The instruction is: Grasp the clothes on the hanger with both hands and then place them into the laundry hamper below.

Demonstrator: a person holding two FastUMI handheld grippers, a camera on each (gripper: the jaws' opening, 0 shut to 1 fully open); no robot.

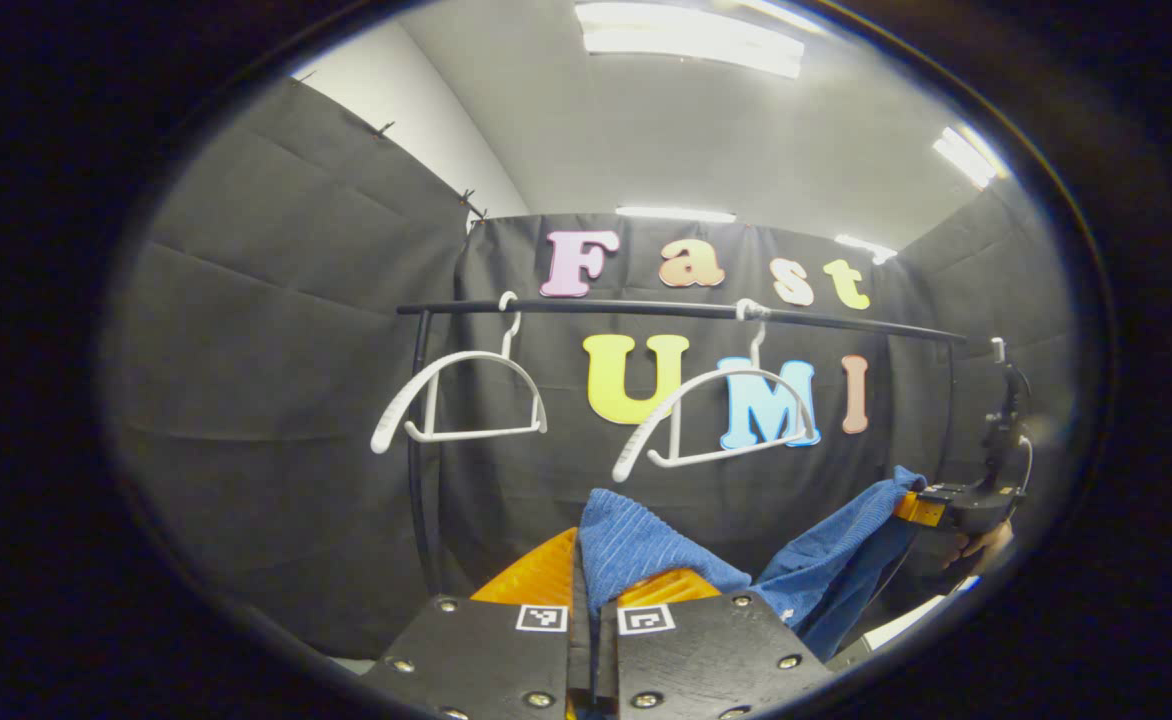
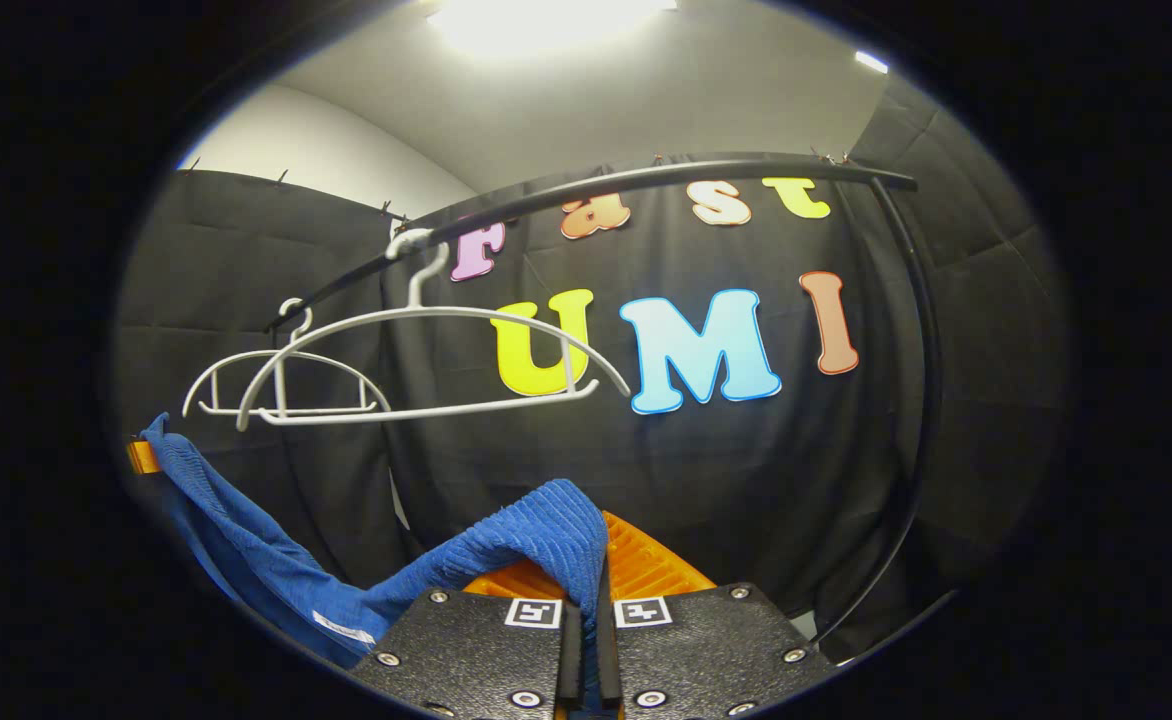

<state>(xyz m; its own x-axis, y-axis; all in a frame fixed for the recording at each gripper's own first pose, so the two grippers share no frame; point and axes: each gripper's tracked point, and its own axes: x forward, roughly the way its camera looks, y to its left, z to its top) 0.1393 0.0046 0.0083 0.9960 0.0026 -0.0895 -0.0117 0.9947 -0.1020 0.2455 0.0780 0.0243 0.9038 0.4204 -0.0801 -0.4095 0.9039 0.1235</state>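
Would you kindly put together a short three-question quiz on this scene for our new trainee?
1. True or false: the blue cloth hangs on a hanger.
2. How many white hangers are on the black rail? A) one B) two C) three
3. Fill in: the cloth is stretched between the left gripper and the ____ gripper.

Key:
1. False. The cloth is off the hangers; both the left hanger and the right hanger are bare.
2. B.
3. Right. The right gripper has its jaws closed on one end of the cloth, the left gripper on the other, and the cloth sags between them.
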